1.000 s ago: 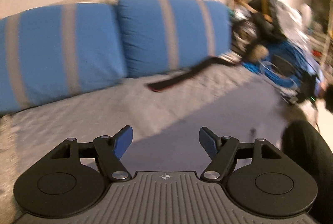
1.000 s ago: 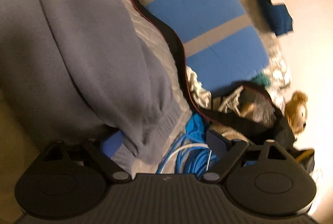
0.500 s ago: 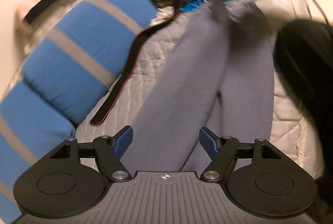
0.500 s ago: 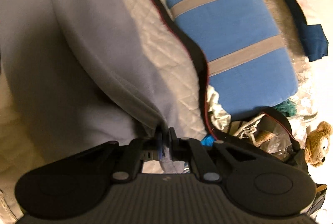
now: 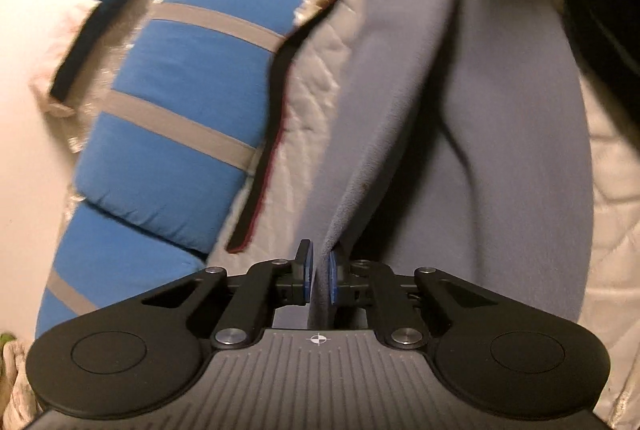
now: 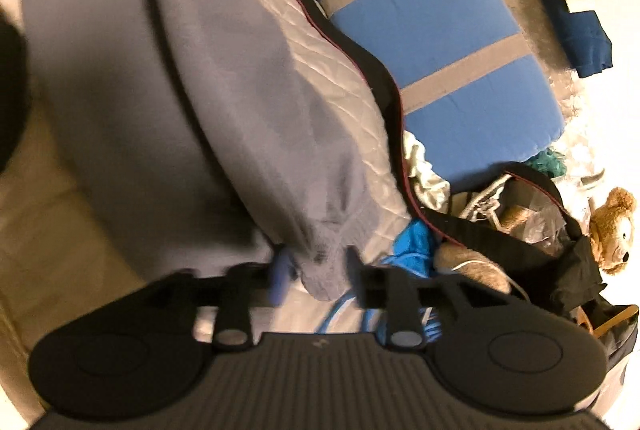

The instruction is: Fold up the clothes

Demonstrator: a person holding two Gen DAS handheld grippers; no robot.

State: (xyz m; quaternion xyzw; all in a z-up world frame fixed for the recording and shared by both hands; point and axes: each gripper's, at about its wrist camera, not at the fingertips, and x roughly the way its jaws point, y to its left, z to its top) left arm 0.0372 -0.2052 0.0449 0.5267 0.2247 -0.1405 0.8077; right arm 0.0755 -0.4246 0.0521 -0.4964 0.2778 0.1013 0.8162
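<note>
Left tool now closing on grey trousers; earlier gaping.

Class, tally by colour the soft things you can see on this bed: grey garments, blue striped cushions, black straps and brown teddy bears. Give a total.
Grey garment: 1
Blue striped cushions: 2
Black strap: 1
Brown teddy bear: 1
Total: 5

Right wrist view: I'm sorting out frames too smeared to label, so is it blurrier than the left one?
Right wrist view: yes, the right hand-held gripper is motion-smeared, its jaws opening around the grey garment. Left wrist view: left hand-held gripper crisp, background soft.
</note>
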